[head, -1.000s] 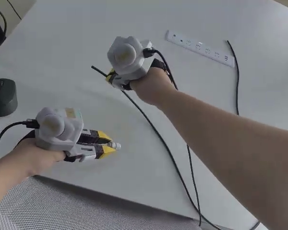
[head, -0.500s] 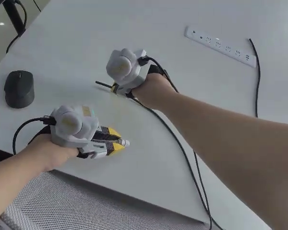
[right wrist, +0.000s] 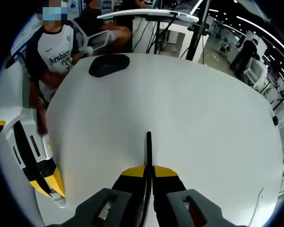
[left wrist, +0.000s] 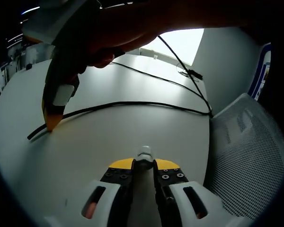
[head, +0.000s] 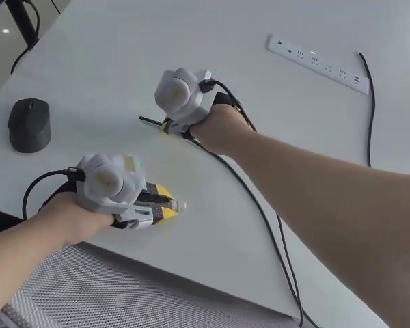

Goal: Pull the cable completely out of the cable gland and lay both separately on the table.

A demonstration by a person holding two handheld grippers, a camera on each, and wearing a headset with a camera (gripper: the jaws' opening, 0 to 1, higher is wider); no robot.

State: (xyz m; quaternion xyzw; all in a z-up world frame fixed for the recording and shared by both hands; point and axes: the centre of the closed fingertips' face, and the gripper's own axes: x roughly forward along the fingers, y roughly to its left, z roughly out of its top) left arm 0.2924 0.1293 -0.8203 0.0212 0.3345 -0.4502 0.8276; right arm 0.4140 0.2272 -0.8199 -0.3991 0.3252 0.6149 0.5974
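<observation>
My left gripper hovers near the table's front edge, shut on a small white cable gland; the gland sticks out between the jaw tips of that gripper. My right gripper is farther back, shut on a thin black cable close to its free end, which pokes out to the left. In the right gripper view the cable runs straight out from between the jaws of the right gripper. Cable and gland are apart. The cable trails across the table and off its front edge.
A black mouse lies at the left. A white power strip with a black cord sits at the back right. A grey mesh chair is below the table's front edge. A seated person is beyond the table.
The head camera has shifted, so the whole picture has slid. Both grippers keep their holds and stand about as before relative to each other.
</observation>
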